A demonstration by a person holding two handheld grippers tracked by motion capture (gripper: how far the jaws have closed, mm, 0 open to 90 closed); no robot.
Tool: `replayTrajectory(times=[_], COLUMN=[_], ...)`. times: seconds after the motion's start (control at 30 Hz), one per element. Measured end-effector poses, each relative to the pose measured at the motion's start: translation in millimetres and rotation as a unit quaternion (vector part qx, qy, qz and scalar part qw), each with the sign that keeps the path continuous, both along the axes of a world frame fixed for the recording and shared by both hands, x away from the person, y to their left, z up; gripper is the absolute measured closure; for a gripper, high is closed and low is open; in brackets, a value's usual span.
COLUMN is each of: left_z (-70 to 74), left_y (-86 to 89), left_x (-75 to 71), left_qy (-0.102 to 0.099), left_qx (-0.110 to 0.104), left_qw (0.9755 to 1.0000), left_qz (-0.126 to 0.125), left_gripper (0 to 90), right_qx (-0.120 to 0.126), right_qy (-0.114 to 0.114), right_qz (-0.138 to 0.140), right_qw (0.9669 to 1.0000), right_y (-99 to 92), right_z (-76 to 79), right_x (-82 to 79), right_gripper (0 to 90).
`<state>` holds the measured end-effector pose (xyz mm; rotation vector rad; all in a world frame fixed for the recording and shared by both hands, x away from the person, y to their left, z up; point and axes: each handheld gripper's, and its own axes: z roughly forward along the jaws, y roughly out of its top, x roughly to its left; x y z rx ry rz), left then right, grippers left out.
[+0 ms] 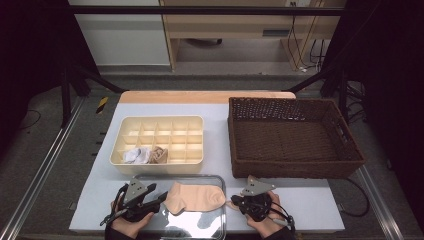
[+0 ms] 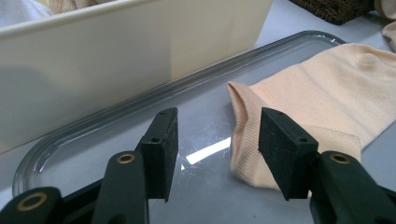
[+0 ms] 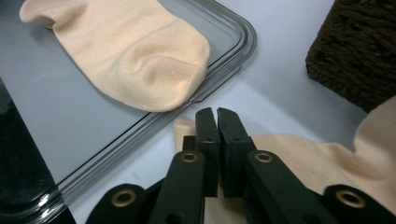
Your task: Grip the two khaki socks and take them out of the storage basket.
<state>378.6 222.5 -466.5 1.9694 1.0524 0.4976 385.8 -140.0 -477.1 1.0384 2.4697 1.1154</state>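
Resting flat on the clear tray (image 1: 150, 181), a peach sock (image 1: 195, 197) is the thing under work; the tray serves as landmark. The sock lies across the tray's middle and right half, its open cuff toward the tray's left end and its rounded toe reaching the right rim, slightly overhanging it in the right gripper view (image 3: 135, 51).

Left gripper (image 1: 161, 199) sits at the tray's left end, low over the tray floor. Its jaws stand spread apart; in the left gripper view (image 2: 218, 147) the sock's cuff (image 2: 243, 135) lies just in front of one pad, and nothing is pinched between the two.

Right gripper (image 1: 235, 203) sits just off the tray's right edge, on the white table (image 1: 310, 200). Its jaws are pressed together, pads meeting with barely a slit (image 3: 217, 140). A second peach sock (image 3: 327, 158) lies on the table under and beside this gripper, outside the tray; whether a fold of it is caught between the pads cannot be told.

Beyond the tray's far rim stands a cream divided box (image 1: 197, 150), with a white bundle (image 1: 134, 155) and a tan bundle (image 1: 158, 155) in its near-left cells. Off the tray's far right corner stands a dark wicker basket (image 1: 295, 167).
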Motion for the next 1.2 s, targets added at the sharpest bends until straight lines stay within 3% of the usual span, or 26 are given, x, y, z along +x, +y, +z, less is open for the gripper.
replayTrajectory(times=[0.1,0.2,0.27,0.4,0.5,0.6,0.97,1.2], left_z=[0.0,-0.2,-0.4,-0.6,-1.0,-1.4,-1.7,-1.9], left_y=[0.2,0.4,0.3,-0.1,-0.1,-0.4,-0.4,-0.3], left_x=[0.2,0.5,0.9,1.0,1.3,1.4,1.6,1.8], left_qy=[0.000,0.001,0.001,0.002,0.004,0.005,0.006,0.006], left_qx=[0.000,0.000,0.001,0.002,0.003,0.003,0.004,0.003], left_qw=[1.0000,1.0000,1.0000,1.0000,1.0000,1.0000,1.0000,1.0000], left_qz=[0.000,0.000,0.000,-0.001,-0.001,0.000,-0.001,-0.001], left_gripper=[47.8,47.7,47.7,47.7,47.7,47.6,47.4,47.4], right_qx=[0.008,0.044,0.055,0.022,0.007,-0.007,-0.005,0.034], right_qy=[0.000,-0.013,-0.025,-0.034,-0.019,-0.015,-0.005,-0.030], right_qz=[-0.005,-0.020,-0.044,-0.101,-0.116,-0.107,-0.082,-0.062], right_qw=[1.0000,0.9988,0.9972,0.9941,0.9930,0.9941,0.9966,0.9971], right_y=[-0.7,-5.5,-11.1,-25.6,-31.2,-29.1,-17.5,-18.7], right_z=[4.2,13.9,18.3,11.8,4.9,1.3,0.4,13.5], right_x=[1.9,4.8,8.3,21.2,26.6,27.7,21.3,12.5], right_gripper=[90.0,90.0,90.0,89.8,89.3,87.4,79.8,78.1])
